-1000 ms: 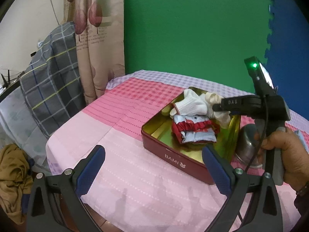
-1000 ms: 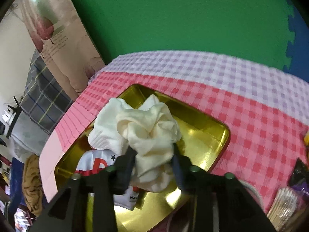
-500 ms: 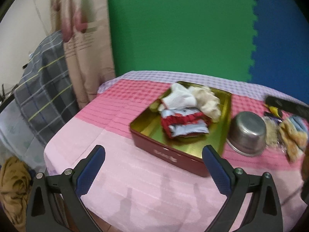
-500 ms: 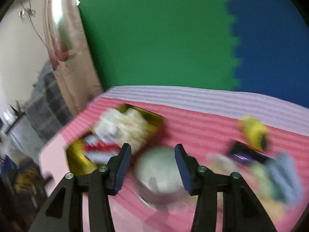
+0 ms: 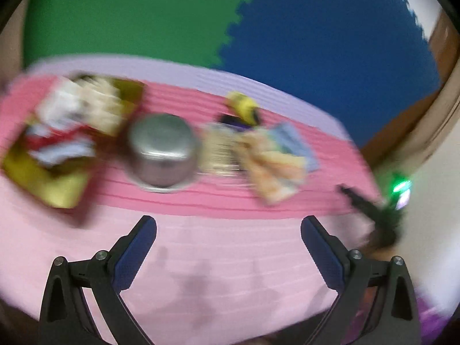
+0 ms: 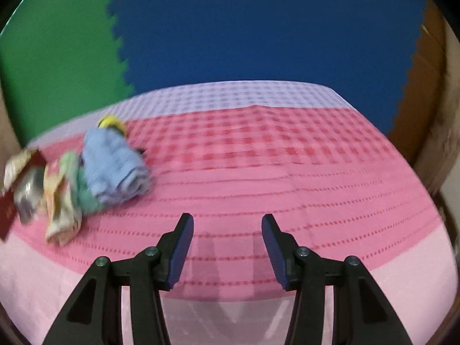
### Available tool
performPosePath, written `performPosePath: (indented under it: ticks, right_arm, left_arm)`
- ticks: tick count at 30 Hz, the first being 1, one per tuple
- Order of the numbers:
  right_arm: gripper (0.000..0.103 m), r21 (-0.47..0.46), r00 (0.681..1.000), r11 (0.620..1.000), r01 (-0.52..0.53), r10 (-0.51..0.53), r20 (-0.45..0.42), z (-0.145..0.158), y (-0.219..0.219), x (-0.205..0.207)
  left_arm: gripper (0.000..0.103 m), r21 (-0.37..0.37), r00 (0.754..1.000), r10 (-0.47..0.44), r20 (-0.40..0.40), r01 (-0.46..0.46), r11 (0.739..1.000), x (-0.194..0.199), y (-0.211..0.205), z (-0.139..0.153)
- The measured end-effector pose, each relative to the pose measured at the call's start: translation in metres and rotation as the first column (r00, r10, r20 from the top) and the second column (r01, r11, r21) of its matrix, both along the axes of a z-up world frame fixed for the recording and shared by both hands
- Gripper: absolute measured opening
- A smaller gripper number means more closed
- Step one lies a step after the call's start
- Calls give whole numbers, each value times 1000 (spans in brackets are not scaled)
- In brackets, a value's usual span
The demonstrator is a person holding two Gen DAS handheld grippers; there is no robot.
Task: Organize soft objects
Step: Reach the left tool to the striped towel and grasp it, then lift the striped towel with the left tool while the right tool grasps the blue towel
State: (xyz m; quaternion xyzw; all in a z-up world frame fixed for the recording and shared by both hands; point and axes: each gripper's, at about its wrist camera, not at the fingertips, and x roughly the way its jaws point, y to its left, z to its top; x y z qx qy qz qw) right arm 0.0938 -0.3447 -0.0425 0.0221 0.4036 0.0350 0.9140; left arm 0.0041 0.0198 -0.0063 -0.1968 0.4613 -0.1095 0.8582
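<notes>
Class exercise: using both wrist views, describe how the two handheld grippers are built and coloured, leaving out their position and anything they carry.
The left gripper and the right gripper match: each has two black, angular plastic arms with triangular cut-outs, silver screws at the joints, and flat dark-blue pads lining the inner finger faces. In the left wrist view, the right gripper's body appears blurred, black, with a green light. No cables or sleeves are discernible.

no readable text, labels or numbers, both views motion-blurred

Green foam wall mat [image 5: 129, 14], blue foam wall mat [image 6: 258, 28], pink checked tablecloth [image 6: 287, 172]
</notes>
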Motion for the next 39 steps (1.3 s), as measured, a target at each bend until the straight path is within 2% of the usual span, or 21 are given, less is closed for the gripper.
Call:
performPosePath:
  ticks: [2, 4, 5, 7, 13, 18, 22, 25, 28, 29, 30, 31, 32, 33, 36, 39]
  right_arm:
    - [50, 9, 1000, 1000, -10, 11, -19, -4, -1, 4]
    - [50, 7, 999, 1000, -28, 28, -16, -5, 1, 3]
    - [50, 13, 999, 999, -42, 42, -7, -4, 5, 1]
    - [50, 26, 998, 998, -55, 55, 3, -4, 5, 0]
    - [50, 128, 999, 991, -39, 38, 10, -3, -9, -2]
    - [50, 174, 999, 984, -47, 45, 15, -3, -14, 0]
    - [50, 198, 999, 979, -54, 53, 10, -5, -15, 2]
    - [50, 216, 998, 975, -56, 54, 11, -6, -17, 1]
    - [50, 227, 998, 972, -58, 56, 13, -6, -17, 2]
    - [50, 229, 998, 972, -59, 58, 12, -6, -17, 1]
    - [50, 230, 998, 971, -60, 59, 10, -7, -17, 2]
    - [50, 230, 998, 971, -59, 59, 9, -7, -17, 2]
    - [50, 231, 998, 971, -59, 58, 9, -7, -17, 2]
    - [50, 232, 998, 971, -58, 58, 8, -6, -17, 2]
    - [50, 236, 999, 970, -53, 52, 9, -6, -17, 2]
    - [50, 241, 999, 969, -49, 49, 6, -7, -18, 2]
  left_arm:
    - [99, -127, 998, -24, -52, 17, 992, 24, -14, -6]
    - [99, -194, 996, -29, -87, 11, 981, 45, -28, -13]
    - [99, -202, 994, -20, -104, -1, 979, 56, -35, -16]
    - [99, -207, 992, -8, -128, -19, 978, 74, -46, -22]
    - [99, -146, 974, 62, -217, -95, 985, 110, -66, -37]
    - [99, -132, 952, 110, -285, -152, 980, 121, -65, -50]
    - [98, -172, 934, 151, -323, -215, 961, 124, -64, -61]
    - [94, -154, 926, 159, -342, -222, 963, 126, -66, -66]
    - [85, -168, 918, 171, -359, -244, 955, 125, -66, -73]
    - [73, -180, 918, 164, -362, -241, 954, 124, -65, -74]
    - [57, -188, 917, 155, -369, -236, 953, 125, -65, -76]
    - [48, -191, 913, 142, -383, -229, 955, 126, -65, -80]
    - [35, -191, 909, 135, -394, -225, 955, 125, -66, -82]
    - [27, -195, 910, 127, -395, -218, 956, 124, -66, -84]
    - [19, -180, 926, 116, -359, -191, 965, 119, -68, -79]
    - [17, -166, 949, 116, -292, -170, 971, 106, -73, -64]
